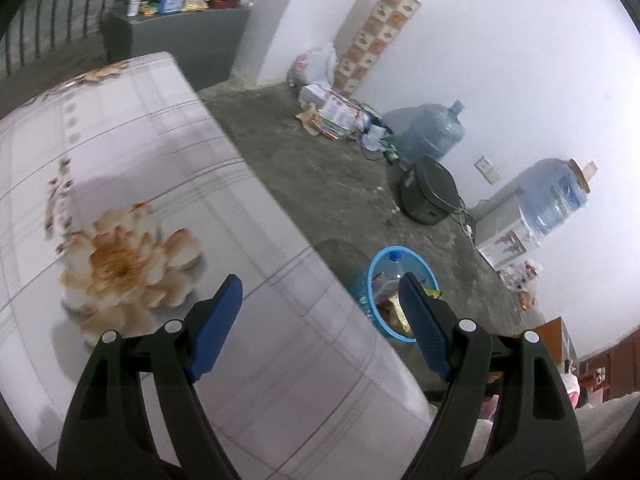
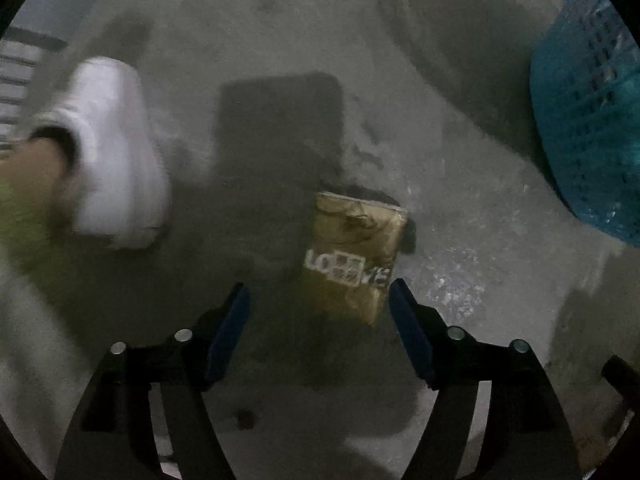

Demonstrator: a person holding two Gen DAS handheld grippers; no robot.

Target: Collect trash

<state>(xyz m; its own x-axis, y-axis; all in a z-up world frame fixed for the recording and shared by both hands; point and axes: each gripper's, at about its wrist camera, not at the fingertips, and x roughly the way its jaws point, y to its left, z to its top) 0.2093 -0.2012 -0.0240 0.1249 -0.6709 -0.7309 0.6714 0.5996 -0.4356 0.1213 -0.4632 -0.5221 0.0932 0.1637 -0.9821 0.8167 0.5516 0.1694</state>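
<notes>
A gold snack packet [image 2: 356, 252] with white lettering lies flat on the grey concrete floor, just ahead of my right gripper [image 2: 318, 294], which points down at it and is open with nothing between its blue pads. The packet's near corner sits close to the right pad [image 2: 408, 328]. A blue plastic basket [image 2: 588, 128] stands to the upper right. In the left wrist view my left gripper [image 1: 320, 290] is open and empty above the edge of a table with a flowered cloth [image 1: 168, 184]. Beyond it the blue basket [image 1: 370, 276] on the floor holds a clear bottle [image 1: 390, 266] and wrappers.
A person's white shoe [image 2: 116, 152] stands on the floor left of the packet. Along the white wall are two large water jugs [image 1: 434, 132], a dark appliance [image 1: 430, 192], piled papers and bags [image 1: 336, 112], and a grey cabinet [image 1: 176, 36] loaded with bottles.
</notes>
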